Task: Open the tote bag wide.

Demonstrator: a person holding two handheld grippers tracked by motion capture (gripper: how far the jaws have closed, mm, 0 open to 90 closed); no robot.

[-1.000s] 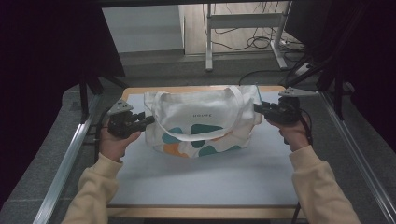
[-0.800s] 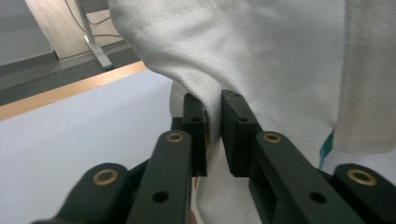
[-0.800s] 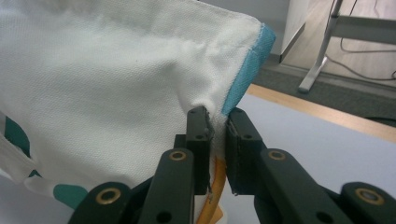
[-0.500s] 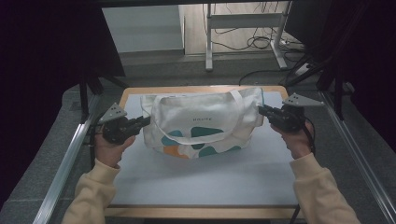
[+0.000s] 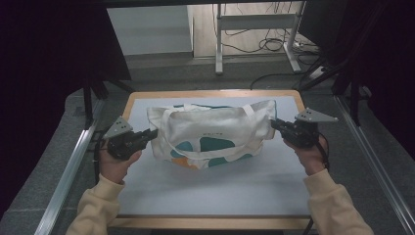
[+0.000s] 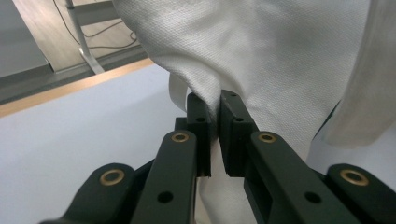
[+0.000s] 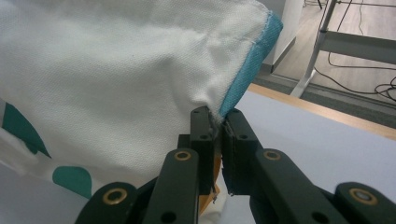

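A white canvas tote bag with teal and orange patches lies stretched across the pale mat, its handles on top. My left gripper is shut on the bag's left edge, and the left gripper view shows white fabric pinched between the black jaws of the left gripper. At the bag's right edge my right gripper is shut on the cloth. In the right gripper view the right gripper clamps the bag by a corner beside its teal lining.
The pale mat covers a wooden-edged table. Metal rails run along both sides. Beyond the far edge stand a desk frame and floor cables. Dark curtains hang at left and right.
Both grippers have moved apart and toward me, pulling the bag flatter and wider. The bag's body has settled lower on the mat.
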